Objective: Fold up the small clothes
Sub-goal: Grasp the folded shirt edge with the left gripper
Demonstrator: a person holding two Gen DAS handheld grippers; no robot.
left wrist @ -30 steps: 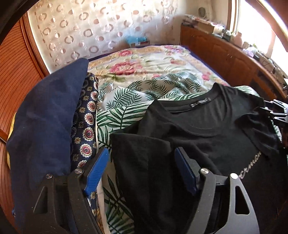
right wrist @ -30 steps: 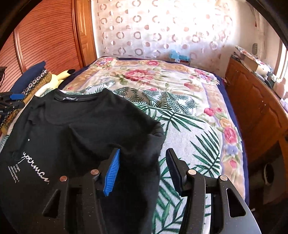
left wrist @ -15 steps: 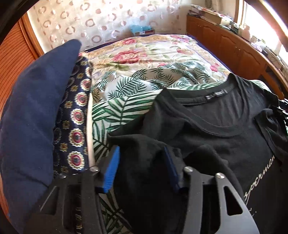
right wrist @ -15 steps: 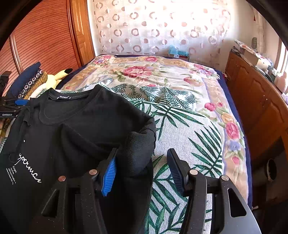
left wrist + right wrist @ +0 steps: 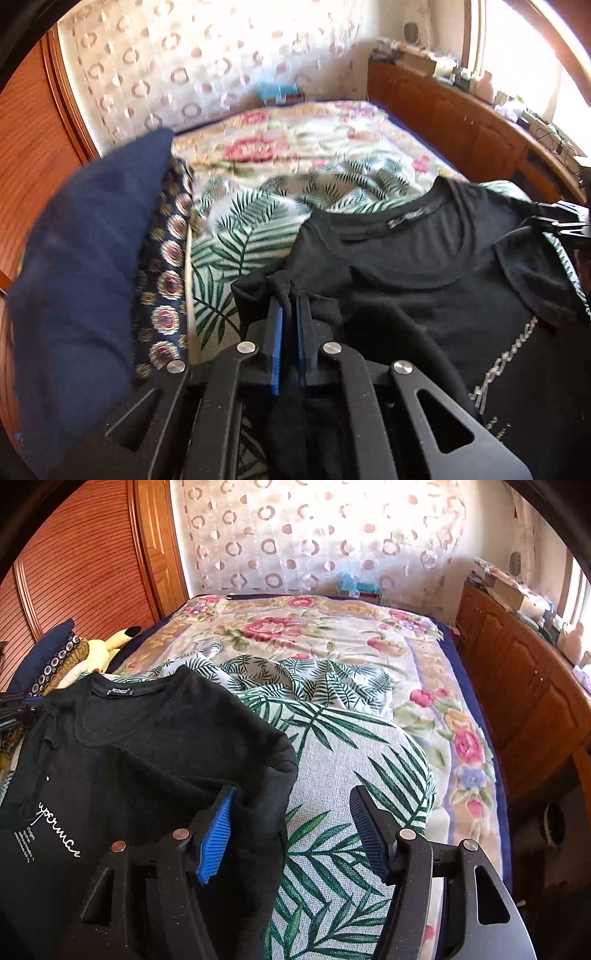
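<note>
Strong daylight floods through the window (image 5: 517, 62) above the wooden cabinet (image 5: 461, 122), blowing it out to white glare. The curtain (image 5: 314, 535) glows backlit. The left wrist view is motion-blurred; fisheye bending and dark vignetting crowd both frames' corners.

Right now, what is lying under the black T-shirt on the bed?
The black T-shirt lies on a palm-leaf sheet, which lies over a floral blanket. What else sits under the shirt is covered.

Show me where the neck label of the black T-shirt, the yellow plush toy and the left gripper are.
neck label (image 5: 120, 691), right wrist view, its middle.
yellow plush toy (image 5: 101, 650), right wrist view, its body.
left gripper (image 5: 289, 308), left wrist view, between fingertips.
</note>
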